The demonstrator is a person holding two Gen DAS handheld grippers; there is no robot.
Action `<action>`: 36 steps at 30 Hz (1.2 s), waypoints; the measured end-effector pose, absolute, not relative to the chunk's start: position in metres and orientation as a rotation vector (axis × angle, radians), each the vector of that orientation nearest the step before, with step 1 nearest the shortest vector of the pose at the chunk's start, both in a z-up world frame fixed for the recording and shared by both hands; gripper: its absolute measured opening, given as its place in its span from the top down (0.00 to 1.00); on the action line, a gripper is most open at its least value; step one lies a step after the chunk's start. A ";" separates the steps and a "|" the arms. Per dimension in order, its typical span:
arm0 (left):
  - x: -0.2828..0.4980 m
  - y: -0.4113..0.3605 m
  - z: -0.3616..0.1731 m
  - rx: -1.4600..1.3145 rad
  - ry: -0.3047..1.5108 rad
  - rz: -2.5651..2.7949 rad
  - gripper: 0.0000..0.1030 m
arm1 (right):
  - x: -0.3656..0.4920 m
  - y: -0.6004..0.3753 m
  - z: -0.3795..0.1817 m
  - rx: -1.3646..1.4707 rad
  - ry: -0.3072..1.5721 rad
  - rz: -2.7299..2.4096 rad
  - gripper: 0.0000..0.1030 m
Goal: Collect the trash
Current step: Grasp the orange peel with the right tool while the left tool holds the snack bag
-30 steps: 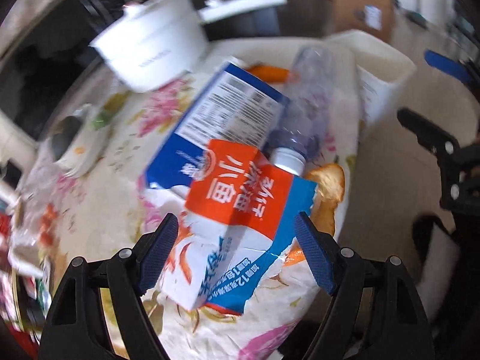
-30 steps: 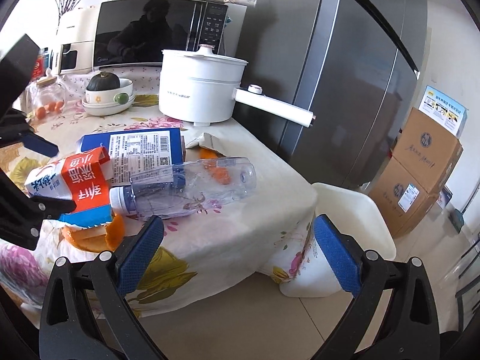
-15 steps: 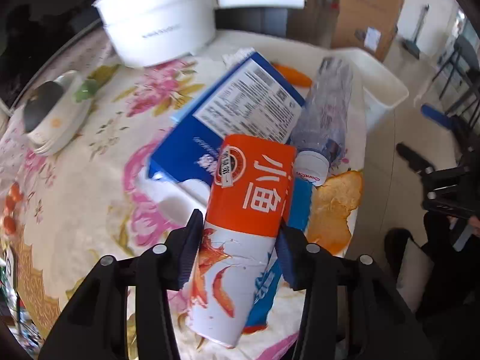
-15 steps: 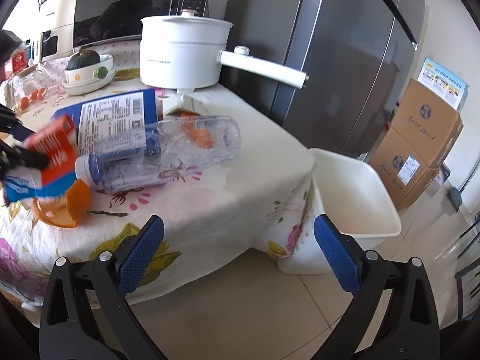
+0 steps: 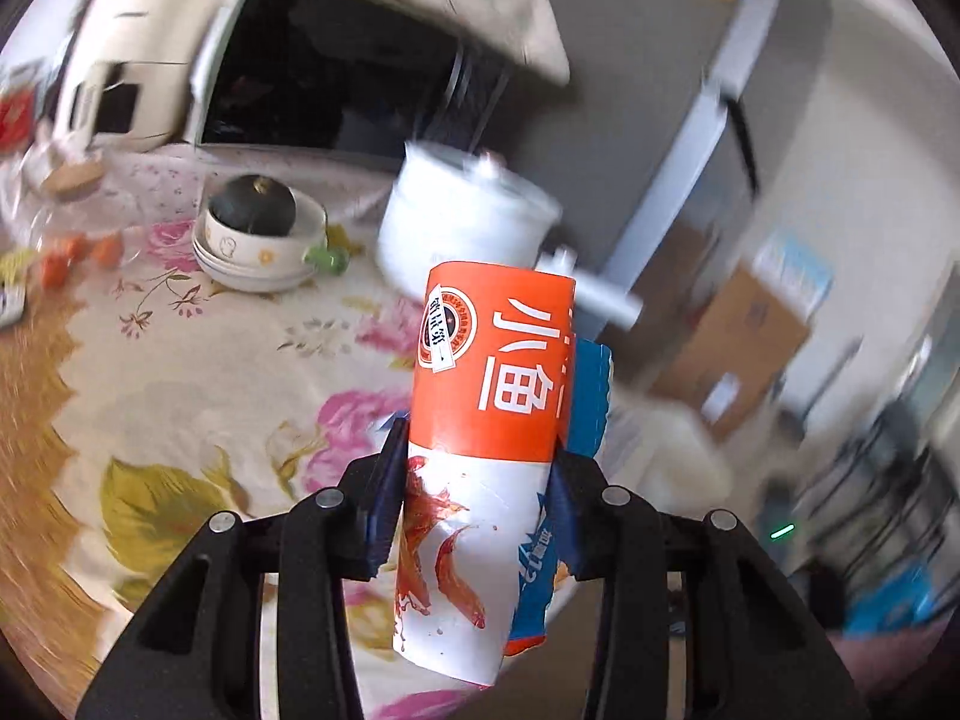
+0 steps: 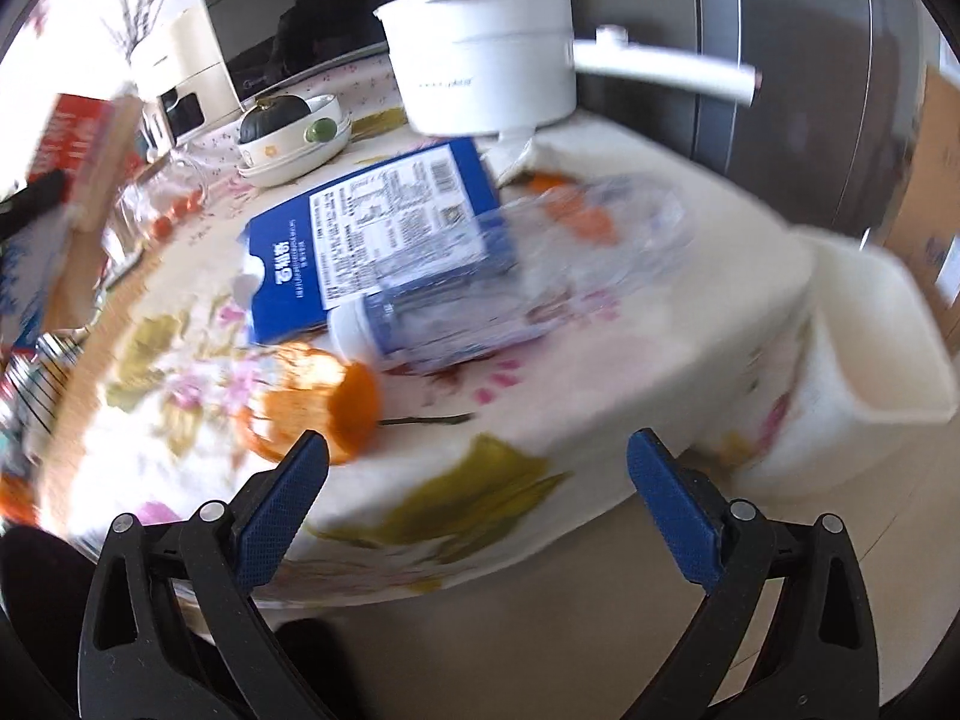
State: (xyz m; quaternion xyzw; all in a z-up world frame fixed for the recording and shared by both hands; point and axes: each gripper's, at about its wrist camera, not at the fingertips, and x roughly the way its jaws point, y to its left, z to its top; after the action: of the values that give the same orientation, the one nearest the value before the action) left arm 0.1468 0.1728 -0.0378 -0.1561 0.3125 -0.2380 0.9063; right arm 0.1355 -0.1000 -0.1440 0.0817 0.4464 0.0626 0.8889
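Note:
My left gripper (image 5: pixel 477 480) is lifted above the flowered table (image 5: pixel 180 372), its jaws still closing on an orange, white and blue snack packet (image 5: pixel 492 360), which the pads press from both sides. That packet (image 6: pixel 72 144) shows blurred at the far left of the right wrist view. On the table lie a clear plastic bottle (image 6: pixel 480 300) on its side, a flat blue box (image 6: pixel 372 240) and an orange peel (image 6: pixel 324 402). My right gripper (image 6: pixel 478 450) stands open at the table's front edge, with nothing between its fingers.
A white bin (image 6: pixel 870 360) stands on the floor against the table's right side. A white pot (image 6: pixel 480 60) with a long handle, a bowl holding a dark squash (image 6: pixel 288 132) and a microwave (image 6: pixel 288 42) sit at the back. Cardboard boxes (image 5: pixel 738 336) stand by the fridge.
The left gripper shut on the snack packet, lifted it off the table and rolled so the packet stands upright. The right gripper dipped towards the table's front edge near the peel.

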 end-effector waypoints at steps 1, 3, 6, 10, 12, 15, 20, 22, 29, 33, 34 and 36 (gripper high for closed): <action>0.141 0.174 -0.039 -0.369 0.626 -0.501 0.60 | 0.138 -0.097 -0.145 0.173 0.933 0.134 0.15; 0.138 0.176 -0.045 -0.422 0.618 -0.511 0.60 | 0.143 -0.090 -0.146 0.183 0.940 0.143 0.19; 0.138 0.175 -0.055 -0.427 0.643 -0.503 0.60 | 0.154 -0.080 -0.151 0.203 0.975 0.158 0.27; 0.137 0.176 -0.055 -0.424 0.643 -0.497 0.59 | 0.163 -0.073 -0.155 0.220 0.990 0.178 0.57; 0.132 0.177 -0.058 -0.412 0.646 -0.476 0.59 | 0.165 -0.069 -0.156 0.224 0.999 0.199 0.73; 0.132 0.176 -0.064 -0.393 0.660 -0.443 0.59 | 0.161 -0.062 -0.153 0.194 0.975 0.207 0.83; 0.131 0.177 -0.066 -0.372 0.653 -0.394 0.59 | 0.158 -0.059 -0.148 0.199 0.955 0.245 0.86; 0.131 0.178 -0.066 -0.367 0.649 -0.381 0.59 | 0.156 -0.059 -0.144 0.205 0.943 0.252 0.87; 0.129 0.185 -0.064 -0.385 0.630 -0.335 0.59 | 0.146 -0.052 -0.124 0.184 0.887 0.293 0.87; 0.128 0.189 -0.063 -0.398 0.618 -0.311 0.59 | 0.138 -0.046 -0.110 0.163 0.849 0.321 0.90; 0.128 0.191 -0.063 -0.404 0.616 -0.303 0.59 | 0.136 -0.045 -0.108 0.160 0.841 0.327 0.90; 0.128 0.193 -0.063 -0.412 0.617 -0.296 0.59 | 0.134 -0.042 -0.102 0.149 0.826 0.338 0.90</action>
State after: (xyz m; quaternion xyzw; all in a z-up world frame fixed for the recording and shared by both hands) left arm 0.1279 0.1925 -0.0632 -0.2006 0.3002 -0.1442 0.9213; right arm 0.1336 -0.0419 -0.1017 0.0719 0.3991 0.1631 0.8994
